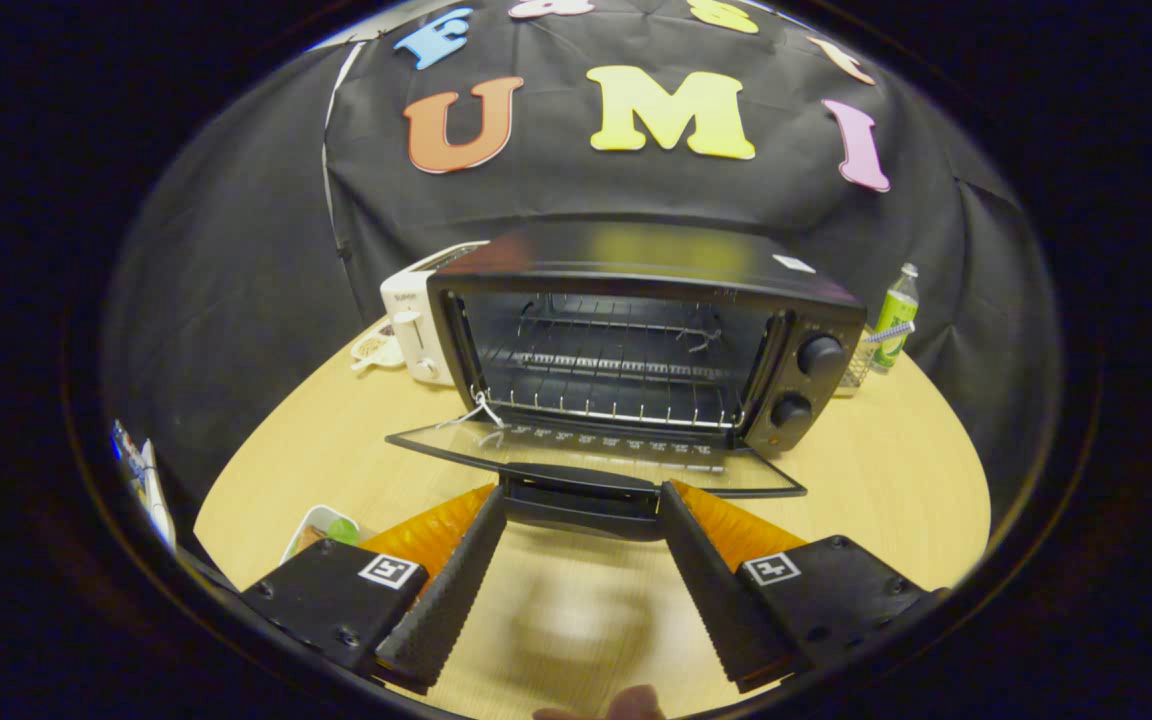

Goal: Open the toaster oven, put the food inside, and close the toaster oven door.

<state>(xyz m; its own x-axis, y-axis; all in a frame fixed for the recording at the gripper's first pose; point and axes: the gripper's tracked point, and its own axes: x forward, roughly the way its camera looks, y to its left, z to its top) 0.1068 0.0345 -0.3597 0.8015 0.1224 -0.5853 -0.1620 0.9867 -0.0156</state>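
A black toaster oven (636,330) stands on the wooden table (896,480) with its glass door (596,455) folded down flat toward me. Its wire rack (606,390) inside is bare. The door's dark handle (581,495) lies just ahead of my fingertips, in the gap between them. My gripper (581,505) is open, its fingers spread to either side of the handle without pressing on it. A small dish with food (321,528) sits on the table behind the left finger, partly hidden by it.
A white pop-up toaster (414,325) stands left of the oven, with a small plate (376,350) beside it. A green bottle (896,315) and a wire holder stand right of the oven. The table's round edge runs close on both sides. A fingertip (626,705) shows below the gripper.
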